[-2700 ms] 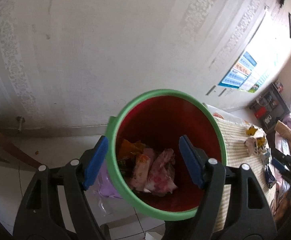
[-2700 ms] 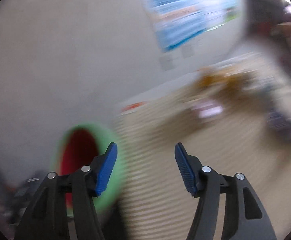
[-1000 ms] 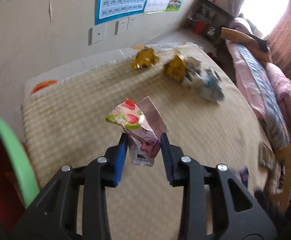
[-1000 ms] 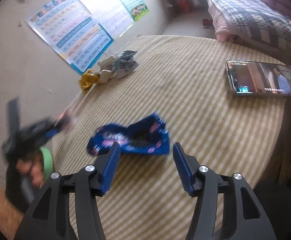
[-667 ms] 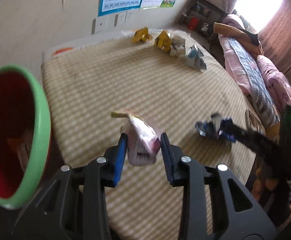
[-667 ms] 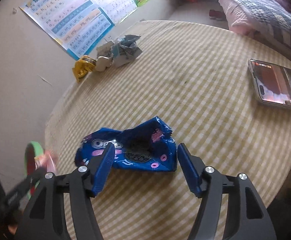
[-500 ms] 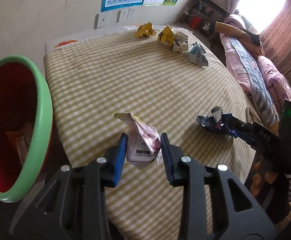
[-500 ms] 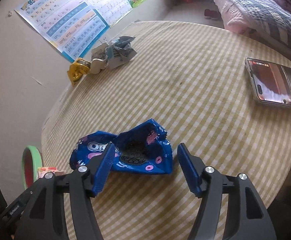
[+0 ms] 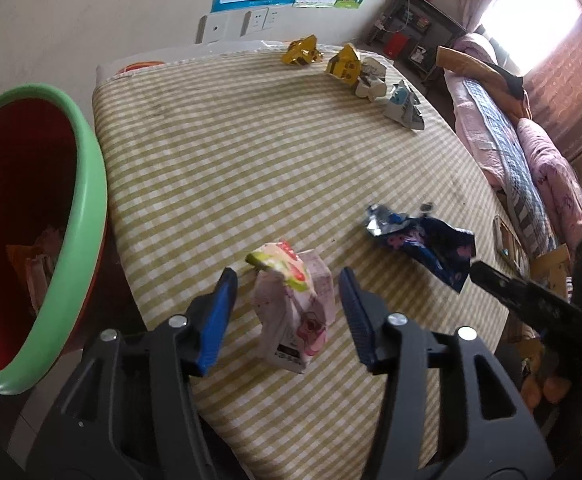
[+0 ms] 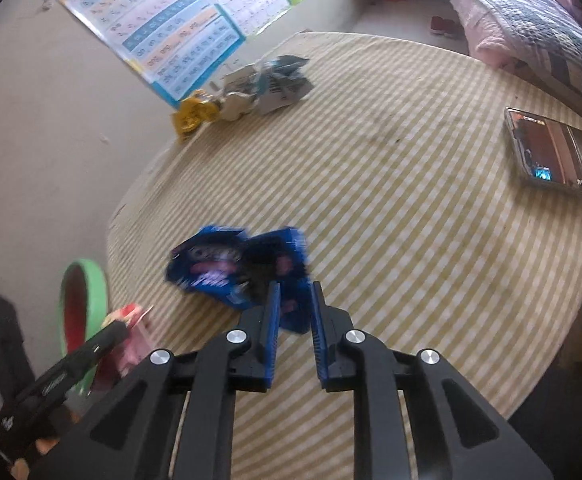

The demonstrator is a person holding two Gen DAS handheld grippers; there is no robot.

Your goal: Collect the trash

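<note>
Left view
left gripper (image 9: 287,312): jaws spread wide, pink wrapper (image 9: 293,312) loose between them, touching neither pad
bin (image 9: 95,216): far left, beside the table (image 9: 251,152)
blue wrapper (image 9: 423,240): right, on the cloth
other scraps (image 9: 371,76): far edge, near the wall

Right view
right gripper (image 10: 294,320): jaws nearly together, pinching the blue wrapper's (image 10: 231,268) near edge
phone (image 10: 555,156): far right
bin (image 10: 91,276): lower left, blurred
</note>
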